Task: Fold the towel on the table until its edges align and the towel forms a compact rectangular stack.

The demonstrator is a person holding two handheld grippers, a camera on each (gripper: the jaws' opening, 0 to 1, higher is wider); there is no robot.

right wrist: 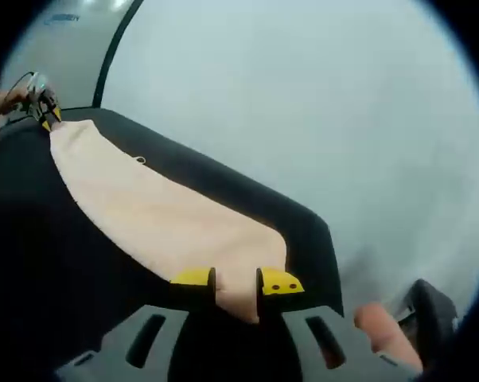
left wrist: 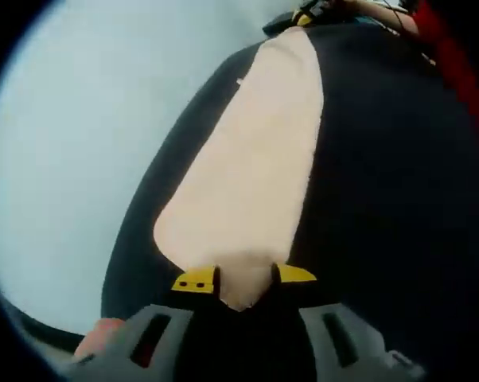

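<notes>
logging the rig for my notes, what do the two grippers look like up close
Both look alike: the left gripper and right gripper each have two grey jaw arms with dark slots, ending in yellow fingertips. The right one's tip shows two small dark dots. No cables are visible.

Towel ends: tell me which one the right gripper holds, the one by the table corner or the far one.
The right gripper holds the towel end by the table corner. The left gripper pinches the far end.

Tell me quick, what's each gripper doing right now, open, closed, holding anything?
Left gripper: closed on one end of the towel.
Right gripper: closed on the towel's other end, above the black table.
</notes>
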